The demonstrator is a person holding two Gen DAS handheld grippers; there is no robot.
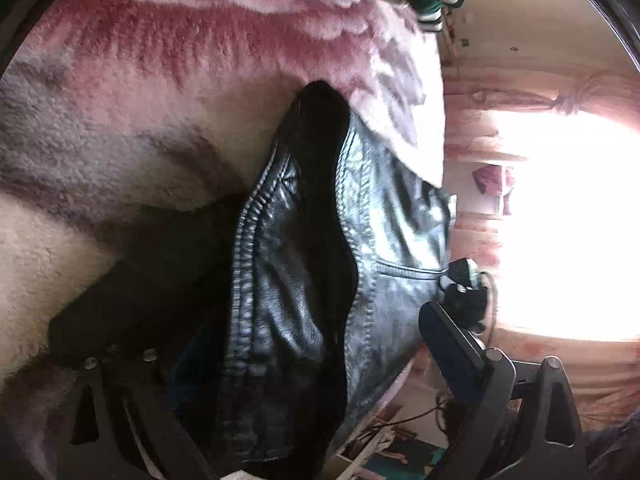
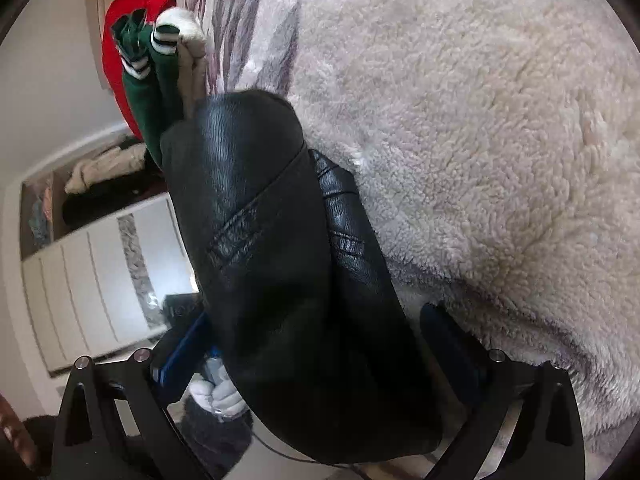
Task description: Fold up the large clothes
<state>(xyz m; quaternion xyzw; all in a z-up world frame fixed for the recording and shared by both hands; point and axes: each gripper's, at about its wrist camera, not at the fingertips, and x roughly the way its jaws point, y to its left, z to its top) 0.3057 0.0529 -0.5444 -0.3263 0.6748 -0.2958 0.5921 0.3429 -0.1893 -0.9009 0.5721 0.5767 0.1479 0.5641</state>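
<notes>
A black leather jacket [image 1: 304,280] hangs bunched between the fingers of my left gripper [image 1: 256,320], which is shut on it; one finger [image 1: 452,336] shows at the right, the other is buried under the leather. In the right wrist view the same jacket [image 2: 280,240] fills the gap of my right gripper [image 2: 316,340], shut on its thick folded edge. Both grippers hold the jacket lifted beside a fluffy pink and cream blanket [image 1: 160,100] on the bed, which also shows in the right wrist view [image 2: 480,140].
A green garment with white-striped cuffs [image 2: 152,80] and a red garment [image 2: 120,40] lie at the blanket's far edge. A white wardrobe with open shelves [image 2: 80,240] stands beyond. A bright window with pink curtains [image 1: 560,220] is at the right.
</notes>
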